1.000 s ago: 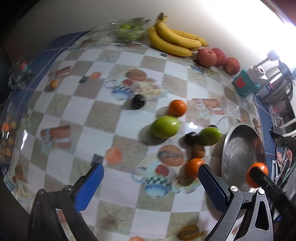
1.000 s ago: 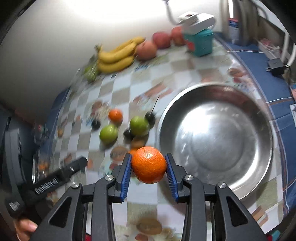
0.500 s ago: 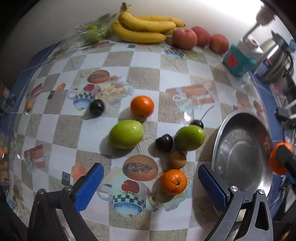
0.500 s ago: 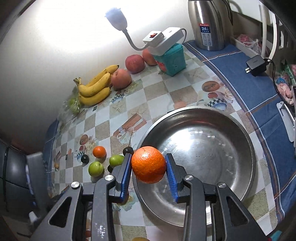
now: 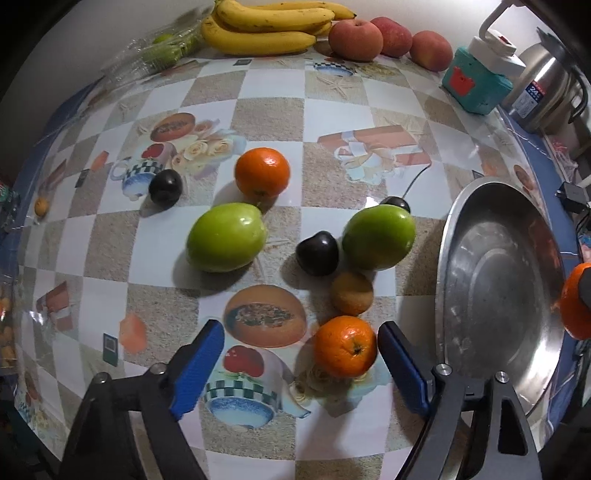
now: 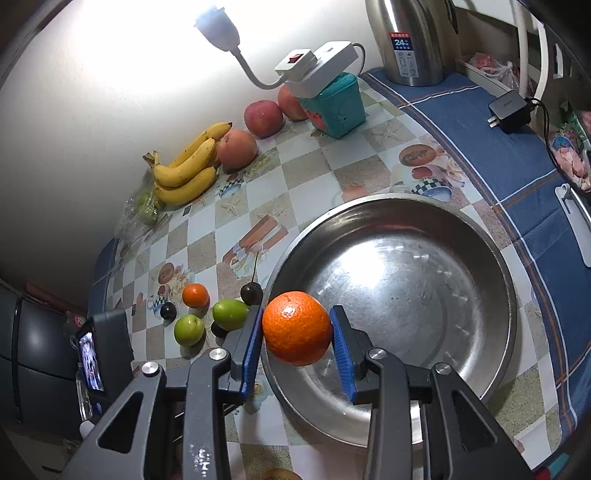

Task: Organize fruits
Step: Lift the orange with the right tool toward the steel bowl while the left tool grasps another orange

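The right gripper (image 6: 297,334) pinched an orange (image 6: 297,327) between its blue pads, holding it above the near-left rim of a steel bowl (image 6: 443,295) that sat on the checkered tabletop (image 6: 303,170). The left gripper (image 5: 299,362) hung over the tabletop with its jaws spread wide, and a second orange (image 5: 345,346) lay between them, just beside the right pad and well apart from the left one. Just beyond that orange sat a small brown fruit (image 5: 351,293), then a dark plum (image 5: 318,253) touching a green fruit (image 5: 378,237); another green fruit (image 5: 226,237), a third orange (image 5: 262,171) and a second dark plum (image 5: 166,186) lay farther left. Along the far wall rested a bunch of bananas (image 5: 266,27) and three apples (image 5: 355,35), with a teal box (image 5: 476,83) and a steel kettle (image 5: 543,92) at the far right.
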The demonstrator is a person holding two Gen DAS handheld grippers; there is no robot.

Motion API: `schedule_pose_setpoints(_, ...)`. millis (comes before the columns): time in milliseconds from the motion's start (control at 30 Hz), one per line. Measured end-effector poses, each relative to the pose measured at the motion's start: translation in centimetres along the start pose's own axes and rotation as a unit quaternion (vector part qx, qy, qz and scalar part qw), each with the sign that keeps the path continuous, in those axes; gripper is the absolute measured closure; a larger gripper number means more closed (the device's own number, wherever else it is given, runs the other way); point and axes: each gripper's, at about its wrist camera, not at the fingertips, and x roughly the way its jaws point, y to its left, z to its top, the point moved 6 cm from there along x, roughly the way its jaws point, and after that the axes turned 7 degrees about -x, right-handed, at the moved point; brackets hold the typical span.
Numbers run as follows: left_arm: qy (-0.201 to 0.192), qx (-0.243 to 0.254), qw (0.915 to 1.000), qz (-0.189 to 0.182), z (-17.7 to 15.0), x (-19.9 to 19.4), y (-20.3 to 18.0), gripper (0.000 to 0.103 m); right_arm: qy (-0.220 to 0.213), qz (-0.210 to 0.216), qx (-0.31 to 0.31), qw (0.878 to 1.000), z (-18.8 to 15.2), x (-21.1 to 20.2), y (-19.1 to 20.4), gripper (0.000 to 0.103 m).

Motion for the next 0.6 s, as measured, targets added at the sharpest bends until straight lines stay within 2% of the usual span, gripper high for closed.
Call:
schedule_pose_setpoints(100,0.004,0.003,1.0,-0.007,-0.2,0.4,-0.7,0.022,0.0,0.003,0.003,1.0,0.0,-0.1,-0.1,0.065)
schedule_pose_setpoints(267,0.014,0.005,0.9998,-0.014,-0.6,1.3,-1.6,0.041,0.0,0.009,0.007,1.0,0.1,-0.2,-0.2,0.066)
schedule_pose_setpoints(400,0.017,-0.006,0.9996,-0.024,-0.8,1.7,-2.1,0.05,0.002,0.013,0.009,1.0,0.0,-0.2,-0.2,0.066)
schedule_pose_setpoints(533,0.015,-0.002,0.9993,-0.034,-1.0,1.7,-3.0,0.063,0.006,0.017,0.012,1.0,-0.1,0.0,-0.4,0.066)
schedule_pose_setpoints(600,0.013,-0.003,0.9994,-0.032,-1.1,1.7,-3.2,0.063,0.007,0.019,0.013,1.0,-0.1,0.0,-0.4,0.066)
